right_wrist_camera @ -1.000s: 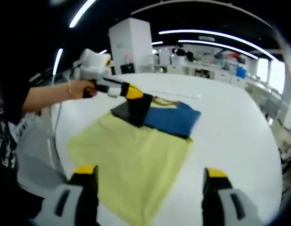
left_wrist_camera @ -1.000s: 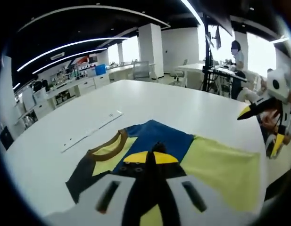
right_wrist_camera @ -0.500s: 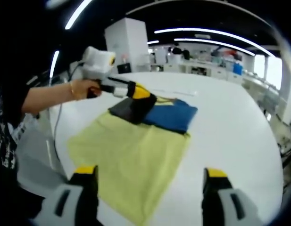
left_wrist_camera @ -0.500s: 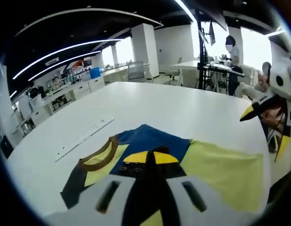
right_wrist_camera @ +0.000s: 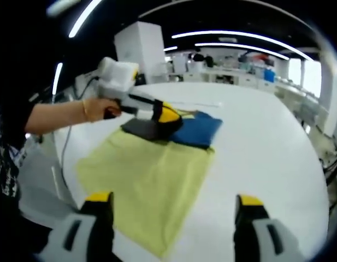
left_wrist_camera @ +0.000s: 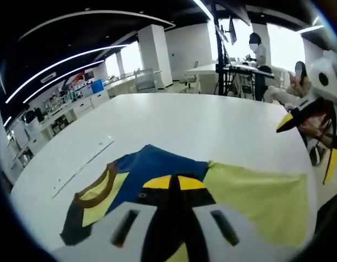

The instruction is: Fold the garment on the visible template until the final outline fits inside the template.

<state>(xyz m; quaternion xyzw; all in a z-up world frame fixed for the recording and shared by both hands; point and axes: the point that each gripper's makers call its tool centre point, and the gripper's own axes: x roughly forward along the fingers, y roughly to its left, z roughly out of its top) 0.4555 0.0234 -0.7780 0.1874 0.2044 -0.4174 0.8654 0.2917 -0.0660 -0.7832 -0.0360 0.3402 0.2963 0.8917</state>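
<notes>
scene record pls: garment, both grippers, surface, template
garment: yellow, blue and dark shirt, partly folded, flat on the table
left gripper: jaws closed on the shirt near its dark sleeve
right gripper: jaws wide apart, holding nothing, at the yellow hem end
surface: white table
template: cannot tell; a thin white strip lies beyond the collar

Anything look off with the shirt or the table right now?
Nothing is spilled or damaged. The shirt lies partly folded on the white table: its blue sleeve end is doubled over and bunched where the left claw pinches it. The right claw hangs open.
</notes>
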